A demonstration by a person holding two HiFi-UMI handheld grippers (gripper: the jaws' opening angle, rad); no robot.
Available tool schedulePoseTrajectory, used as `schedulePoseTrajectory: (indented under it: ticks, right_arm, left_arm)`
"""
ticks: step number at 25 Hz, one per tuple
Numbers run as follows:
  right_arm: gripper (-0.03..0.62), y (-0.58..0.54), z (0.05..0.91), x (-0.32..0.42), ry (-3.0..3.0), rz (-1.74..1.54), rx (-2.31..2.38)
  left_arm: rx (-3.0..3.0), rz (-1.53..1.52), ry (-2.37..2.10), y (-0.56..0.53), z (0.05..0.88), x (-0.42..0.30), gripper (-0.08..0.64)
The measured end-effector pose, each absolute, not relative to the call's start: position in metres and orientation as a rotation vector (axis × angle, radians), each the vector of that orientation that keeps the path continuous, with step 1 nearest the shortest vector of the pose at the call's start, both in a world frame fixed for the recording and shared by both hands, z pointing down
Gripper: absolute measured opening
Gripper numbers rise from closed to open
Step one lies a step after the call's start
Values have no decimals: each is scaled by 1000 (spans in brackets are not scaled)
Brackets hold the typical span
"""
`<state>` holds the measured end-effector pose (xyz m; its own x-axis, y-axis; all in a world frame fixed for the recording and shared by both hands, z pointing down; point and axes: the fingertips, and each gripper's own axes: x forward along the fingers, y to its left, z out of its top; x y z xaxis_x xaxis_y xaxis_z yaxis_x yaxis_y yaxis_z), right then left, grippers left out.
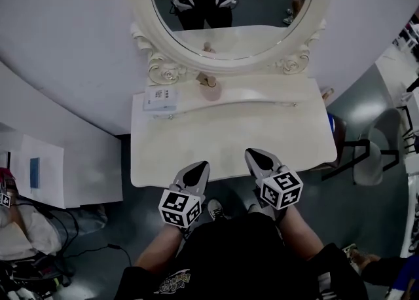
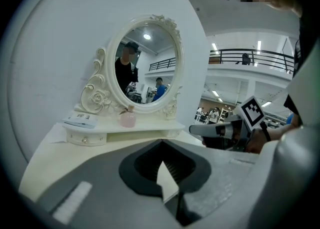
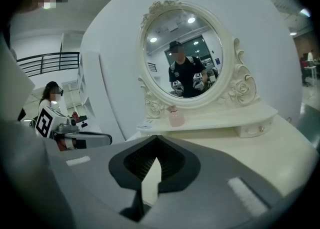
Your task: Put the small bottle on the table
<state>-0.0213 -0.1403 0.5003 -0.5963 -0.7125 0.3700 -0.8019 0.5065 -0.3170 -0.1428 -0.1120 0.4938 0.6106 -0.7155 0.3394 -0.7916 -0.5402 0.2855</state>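
By my reading, 0 of the task's steps were done. The small bottle [image 1: 211,88] stood upright on the raised shelf [image 1: 268,88] right at the foot of the mirror [image 1: 140,10], touching nothing but the shelf. It was not on the lower desk [image 1: 229,136] surface that spread out in front of the mirror. A white box [image 1: 161,98] lay on the same shelf below the mirror's left side in the head view, near the bottle but apart from it.

Everything was left to do: reach toward the mirror, spread 1 pair of jaws, take the bottle, lift it off the shelf and set it down on the desk.

Both tools hung over the desk edge farthest from the mirror, well apart from the bottle. The left tongs [image 1: 200,168] had their jaws pressed together, tips meeting, with nothing pinched between them. The right tongs [image 1: 254,156] were likewise closed on nothing. In each gripper view the bottle showed far ahead under the mirror, beyond the closed tips.
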Motion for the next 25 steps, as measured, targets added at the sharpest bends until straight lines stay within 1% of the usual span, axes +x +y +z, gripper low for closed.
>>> schedulePoseTrajectory:
  ticks: [6, 12, 19, 25]
  right_arm:
    - [28, -137, 500, -7, -2583, 675, 1188]
    - [28, -127, 505, 23, -2592, 688, 1121]
    - [28, -111, 509, 47, -2608, 689, 1041]
    - [28, -94, 510, 62, -2624, 669, 981]
  left_arm:
    - [2399, 262, -1300, -110, 493, -125, 0]
    - [2346, 260, -1368, -98, 496, -97, 0]
    - [2339, 266, -1369, -76, 500, -51, 0]
    - [2332, 264, -1390, -59, 500, -30, 0]
